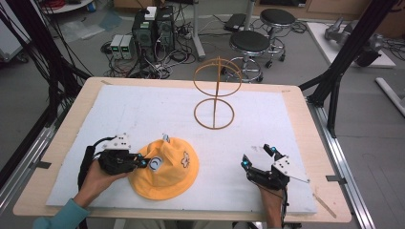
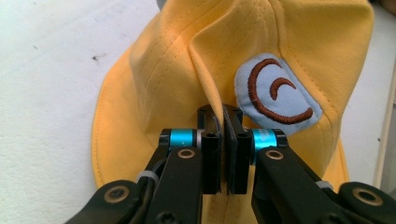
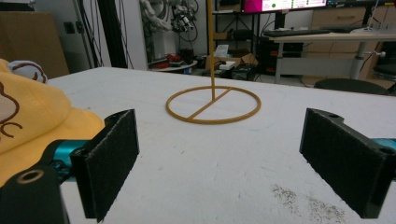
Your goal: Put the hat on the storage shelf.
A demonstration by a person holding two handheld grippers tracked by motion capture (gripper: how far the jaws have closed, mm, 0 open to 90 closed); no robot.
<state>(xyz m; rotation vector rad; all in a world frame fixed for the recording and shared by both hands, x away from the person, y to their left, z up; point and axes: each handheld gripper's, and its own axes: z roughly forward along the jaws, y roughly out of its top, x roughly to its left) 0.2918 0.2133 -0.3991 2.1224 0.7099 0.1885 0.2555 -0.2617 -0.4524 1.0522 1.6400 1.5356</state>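
Observation:
A yellow bucket hat (image 1: 165,169) with a blue crescent patch (image 2: 275,91) lies on the white mat near the front left. My left gripper (image 1: 143,162) reaches in from the hat's left side. Its jaws are pinched together on a fold of the crown fabric (image 2: 223,116) just left of the patch. My right gripper (image 1: 259,157) rests on the mat at the front right, apart from the hat, its pads (image 3: 109,161) spread wide with nothing between them. A yellow wire hat stand (image 1: 216,90) stands upright at the back centre, its ring base (image 3: 213,105) flat on the mat.
The white mat (image 1: 143,114) covers a wooden table (image 1: 305,143). Black frame posts rise at both sides. Stools (image 1: 250,45), computer boxes (image 1: 150,31) and cables sit on the floor beyond the far edge. Bare mat lies between the hat and my right gripper.

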